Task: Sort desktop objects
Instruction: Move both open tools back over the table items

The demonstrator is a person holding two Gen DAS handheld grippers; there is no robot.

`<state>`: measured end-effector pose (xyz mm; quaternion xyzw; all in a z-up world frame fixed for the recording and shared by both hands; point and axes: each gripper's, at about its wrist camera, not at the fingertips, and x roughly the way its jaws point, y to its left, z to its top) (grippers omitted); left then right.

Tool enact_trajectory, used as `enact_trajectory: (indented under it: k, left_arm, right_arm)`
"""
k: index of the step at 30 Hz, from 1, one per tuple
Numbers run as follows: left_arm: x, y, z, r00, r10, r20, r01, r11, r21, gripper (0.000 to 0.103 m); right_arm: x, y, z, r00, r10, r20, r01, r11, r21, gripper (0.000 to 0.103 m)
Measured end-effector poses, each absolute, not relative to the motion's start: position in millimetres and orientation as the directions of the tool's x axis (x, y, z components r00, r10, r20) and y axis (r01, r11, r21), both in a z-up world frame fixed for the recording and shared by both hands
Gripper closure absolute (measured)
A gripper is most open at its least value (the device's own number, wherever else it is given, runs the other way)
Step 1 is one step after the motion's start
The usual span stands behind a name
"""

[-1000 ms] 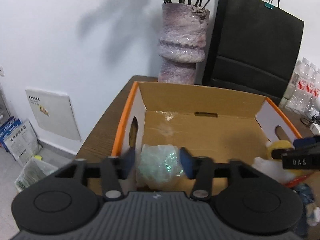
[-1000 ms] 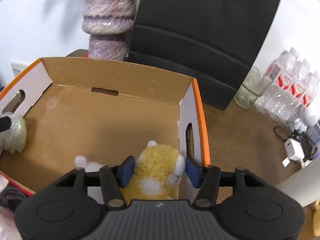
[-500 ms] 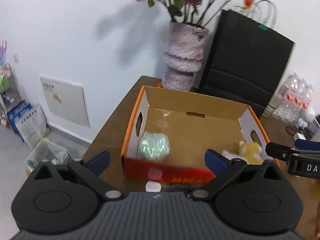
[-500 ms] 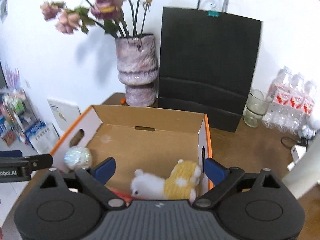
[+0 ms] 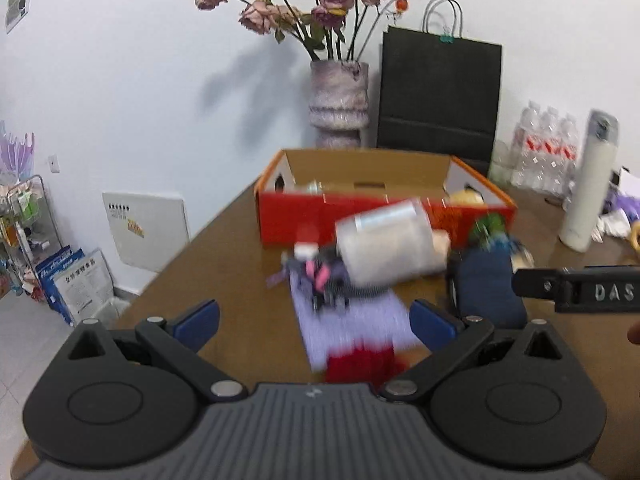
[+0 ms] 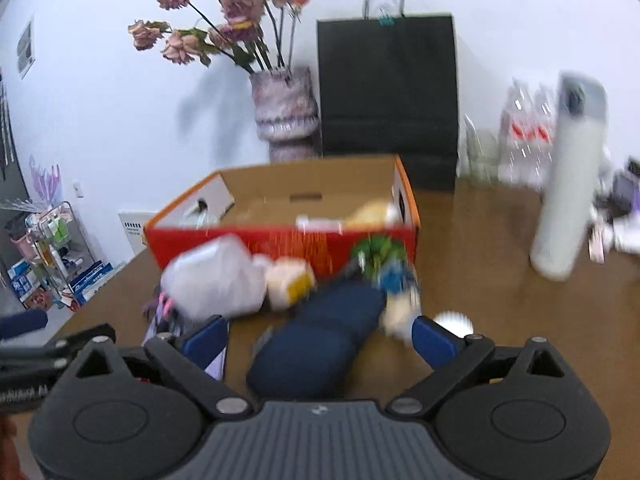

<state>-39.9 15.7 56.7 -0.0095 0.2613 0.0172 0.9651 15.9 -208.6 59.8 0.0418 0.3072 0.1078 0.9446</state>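
On my left camera my left gripper (image 5: 314,318) gapes wide and empty above a blurred, perhaps purple, booklet (image 5: 352,322) before the box (image 5: 384,216), while on my right camera my right gripper (image 6: 320,338) gapes empty over the pouch (image 6: 316,340).

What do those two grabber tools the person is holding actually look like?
Both match. The left gripper and right gripper have a ribbed grey body, black linkage arms with silver pivot pins, two round black discs, and blue finger pads. White lettering reading DAS marks the right one's side.
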Motion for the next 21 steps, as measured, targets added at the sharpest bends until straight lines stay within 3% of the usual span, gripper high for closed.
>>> enact_trajectory:
  k: [6,11,21]
  left_arm:
    - [-85.3,18.6,42.9,0.862,-0.008,-0.507,-0.001,1.000,-0.017,0.000]
    - [-97.1,8.3,35.9,0.869,0.016,-0.495,0.020,0.998,0.067,0.000]
    - [-105.1,7.8,22.1,0.854,-0.015,-0.520,0.037,0.999,0.031,0.000]
  right_arm:
    - [-28.1,-204.8,31.4,0.759,0.209,-0.617,-0.176,0.978,0.114,0.004]
    - [-57.8,-202.9,22.1,0.751,0.209,-0.626,-0.184,0.977,0.106,0.004]
    - [-88.8,-205.5,17.4,0.746,0.247,-0.618,-0.227,0.967,0.113,0.004]
